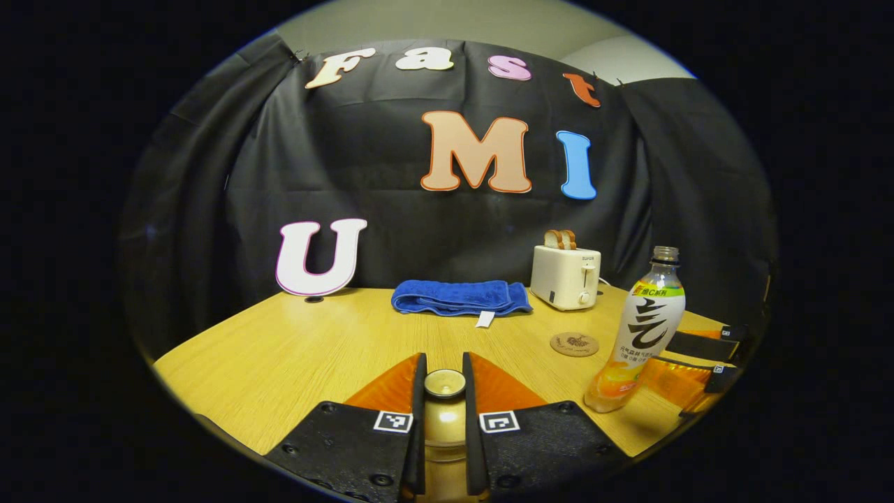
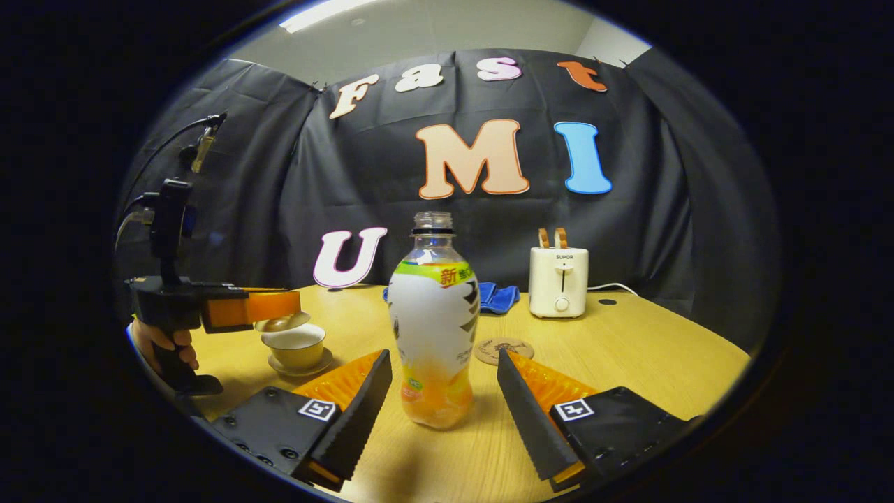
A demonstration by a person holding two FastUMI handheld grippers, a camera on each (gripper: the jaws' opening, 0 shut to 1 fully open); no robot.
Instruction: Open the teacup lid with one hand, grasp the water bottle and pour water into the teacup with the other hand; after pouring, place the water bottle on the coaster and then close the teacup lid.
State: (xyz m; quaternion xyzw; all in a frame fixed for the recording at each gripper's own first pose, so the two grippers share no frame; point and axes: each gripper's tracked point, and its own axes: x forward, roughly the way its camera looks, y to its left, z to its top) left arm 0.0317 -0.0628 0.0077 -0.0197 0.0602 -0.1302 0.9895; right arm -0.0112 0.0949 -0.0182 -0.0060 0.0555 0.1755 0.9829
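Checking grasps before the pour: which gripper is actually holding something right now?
The left gripper: its fingers are shut on the teacup lid, lifted above the teacup. The right gripper stands open astride the water bottle.

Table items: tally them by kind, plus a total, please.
Water bottle: 1
Teacup, with saucer: 1
Teacup lid, held by the left tool: 1
Coaster: 1
Toaster: 1
Blue towel: 1
Total: 6

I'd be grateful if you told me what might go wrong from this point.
The bottle has no cap, and the open right gripper only straddles it, so a clumsy closing could tip it and spill. The left gripper holds the lid just above the teacup; pouring may hit the lid.
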